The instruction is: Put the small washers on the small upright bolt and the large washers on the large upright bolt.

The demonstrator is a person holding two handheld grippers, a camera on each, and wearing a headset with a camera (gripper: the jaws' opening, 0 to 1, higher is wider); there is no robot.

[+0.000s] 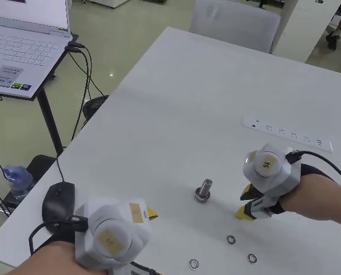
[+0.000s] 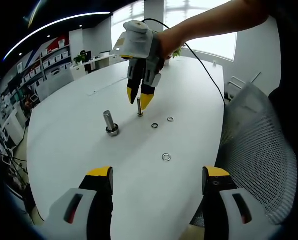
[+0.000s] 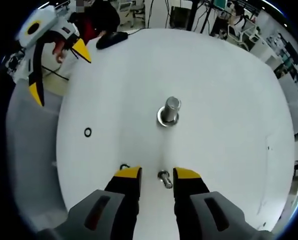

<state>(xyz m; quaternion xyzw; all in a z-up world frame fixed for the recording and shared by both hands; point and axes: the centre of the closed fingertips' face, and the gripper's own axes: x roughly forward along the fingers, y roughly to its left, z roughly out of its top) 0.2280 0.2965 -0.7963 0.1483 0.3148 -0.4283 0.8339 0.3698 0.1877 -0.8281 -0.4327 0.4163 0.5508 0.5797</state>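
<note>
Small-washer step: right claw (image 3: 157,174), jaws apart, prob. empty, straddles thin steel bolt (image 3: 164,178) beside thick steel bolt (image 3: 169,111); next grab a silver ring washer (image 2: 166,157); left claw (image 2: 158,172) apart too.

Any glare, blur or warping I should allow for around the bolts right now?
Head view: even light, sharp, large bolt casts little shadow. Left gripper view: windows blown out behind the right gripper, table edge bowed. Right gripper view: fisheye rounds the table; small bolt clear.

The large bolt (image 1: 203,189) stands upright, the small bolt (image 3: 164,178) near it — three washers (image 1: 231,239) lie flat.
</note>
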